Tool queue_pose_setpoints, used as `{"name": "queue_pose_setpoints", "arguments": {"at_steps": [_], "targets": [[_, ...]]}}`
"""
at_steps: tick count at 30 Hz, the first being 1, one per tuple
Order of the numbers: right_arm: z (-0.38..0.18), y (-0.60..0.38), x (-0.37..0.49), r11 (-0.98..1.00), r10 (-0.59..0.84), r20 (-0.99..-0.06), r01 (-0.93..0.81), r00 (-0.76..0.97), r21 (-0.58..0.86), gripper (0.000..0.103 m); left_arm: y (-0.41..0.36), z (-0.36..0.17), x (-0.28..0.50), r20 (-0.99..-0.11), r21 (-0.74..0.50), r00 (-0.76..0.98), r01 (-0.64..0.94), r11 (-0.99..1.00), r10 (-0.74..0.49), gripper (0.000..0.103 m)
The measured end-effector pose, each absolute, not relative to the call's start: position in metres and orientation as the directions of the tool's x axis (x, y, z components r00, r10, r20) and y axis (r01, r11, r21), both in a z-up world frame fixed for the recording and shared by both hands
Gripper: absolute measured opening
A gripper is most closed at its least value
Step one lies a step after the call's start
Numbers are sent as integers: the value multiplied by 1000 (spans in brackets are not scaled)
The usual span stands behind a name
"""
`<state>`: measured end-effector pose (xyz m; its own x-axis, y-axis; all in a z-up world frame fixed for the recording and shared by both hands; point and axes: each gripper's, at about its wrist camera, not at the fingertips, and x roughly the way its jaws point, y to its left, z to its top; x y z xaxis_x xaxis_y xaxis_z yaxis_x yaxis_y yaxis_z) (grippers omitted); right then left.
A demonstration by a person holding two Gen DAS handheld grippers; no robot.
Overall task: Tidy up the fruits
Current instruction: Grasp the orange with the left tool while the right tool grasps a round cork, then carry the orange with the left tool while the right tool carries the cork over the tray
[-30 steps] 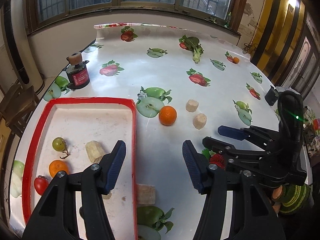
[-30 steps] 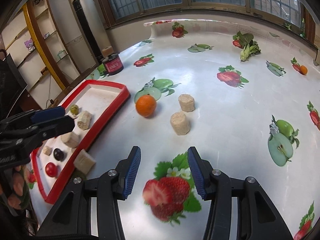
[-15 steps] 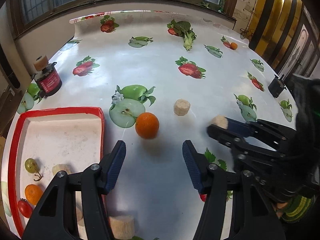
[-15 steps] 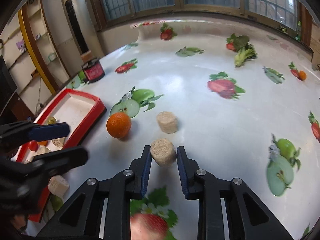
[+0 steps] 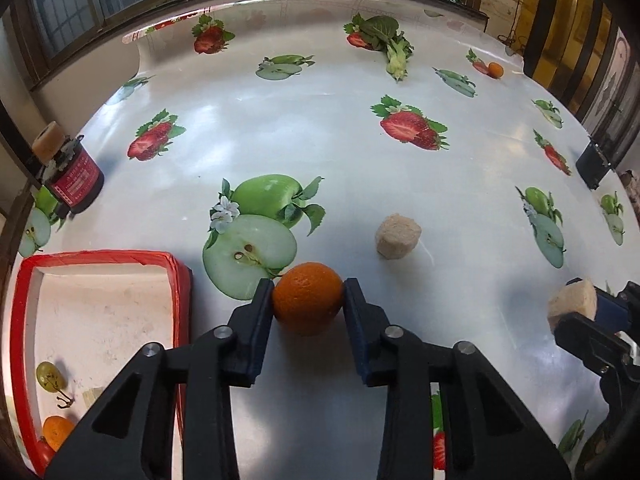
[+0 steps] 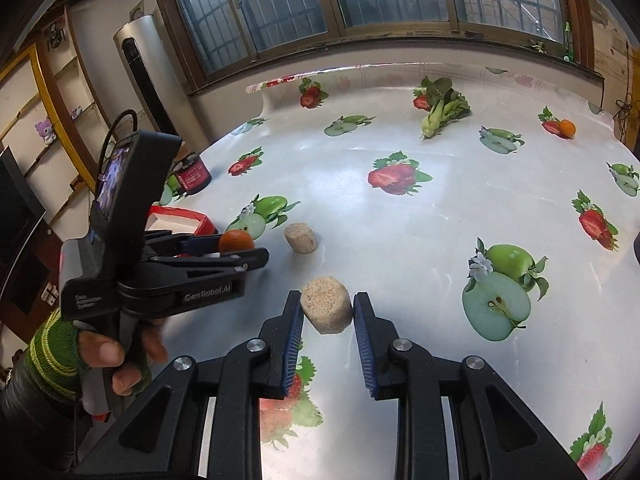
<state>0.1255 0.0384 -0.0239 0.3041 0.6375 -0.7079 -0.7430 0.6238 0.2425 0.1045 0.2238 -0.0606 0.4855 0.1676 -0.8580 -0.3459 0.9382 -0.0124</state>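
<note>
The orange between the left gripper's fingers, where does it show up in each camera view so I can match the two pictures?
Left wrist: the orange sits low centre, between the left gripper's fingers.
Right wrist: the orange is small, left of centre, at the tip of the left gripper.
Shared landmark: the loose beige block on the table just beyond the orange.

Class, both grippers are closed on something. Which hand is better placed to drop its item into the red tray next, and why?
Left. The left gripper, just closed on the orange, sits beside the red tray; the right gripper holds a beige block farther away.
</note>
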Motion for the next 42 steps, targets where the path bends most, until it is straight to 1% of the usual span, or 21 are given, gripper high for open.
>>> {"name": "queue_pose_setpoints", "arguments": {"at_steps": [5,19,31,42], "targets": [[-21,41,118,613,645,-705,-750,294,247,26,217,-49,88,-842,-21,512,-344,939,169,32],[-3,55,81,559,674,-687,-794,270,237,26,210,1,17,-761,-21,603,-391,920,239,32],[9,78,51,508,691,-681,-833,242,220,26,224,16,-28,-730,-36,628,-432,901,272,32],[22,95,35,471,708,-670,-856,223,213,26,234,24,-46,-715,-37,636,-448,893,289,32]]}}
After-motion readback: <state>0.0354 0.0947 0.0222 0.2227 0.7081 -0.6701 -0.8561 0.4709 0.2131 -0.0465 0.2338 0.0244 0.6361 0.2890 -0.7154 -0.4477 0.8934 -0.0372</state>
